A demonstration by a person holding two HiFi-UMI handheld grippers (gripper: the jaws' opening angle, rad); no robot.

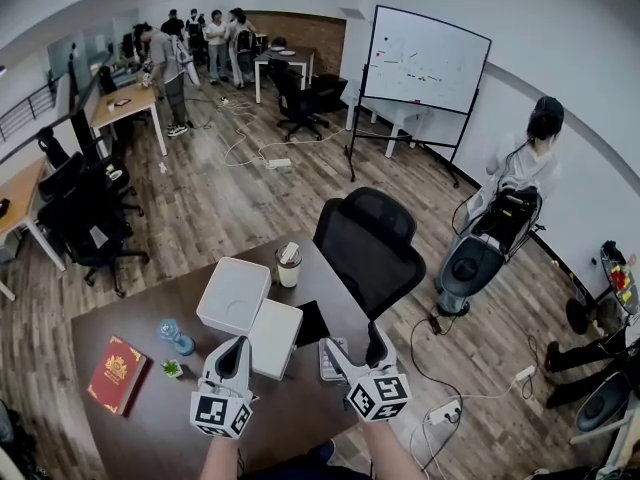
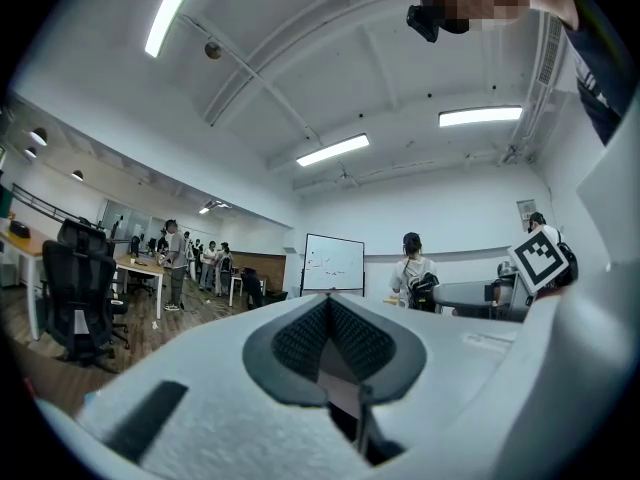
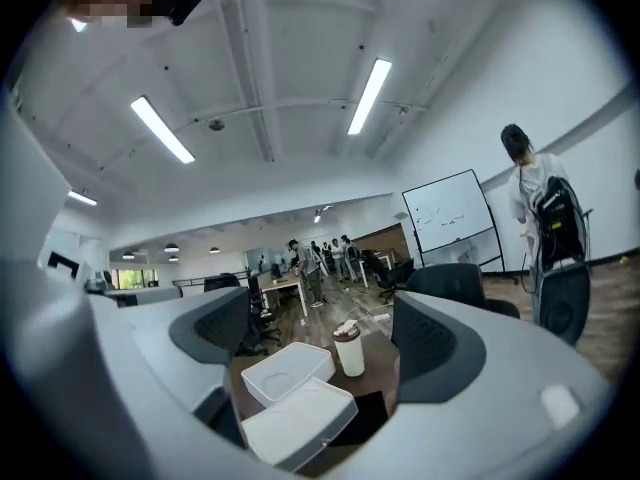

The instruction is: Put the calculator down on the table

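Left tool (image 1: 236,348) pressed together, empty. Right tool (image 1: 356,348) spread wide, nothing between. Calculator (image 1: 326,361) lay flat on counter (image 1: 150,313), just beside right tool. Red book (image 1: 117,373): gold emblem, lettering unreadable. Beyond: white boxes (image 1: 233,293), lidded cup (image 1: 288,266). Whiteboard (image 1: 425,58) scribbles illegible.

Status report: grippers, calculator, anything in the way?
Left gripper shut, empty. Right gripper open, empty. Calculator flat on table below right gripper. White boxes to its left.

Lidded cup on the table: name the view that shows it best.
The right gripper view: the cup stands side-on, larger and unblocked, its lid and body both clear. The head view shows the cup small, from above. The left gripper view misses it, showing no tabletop at all.
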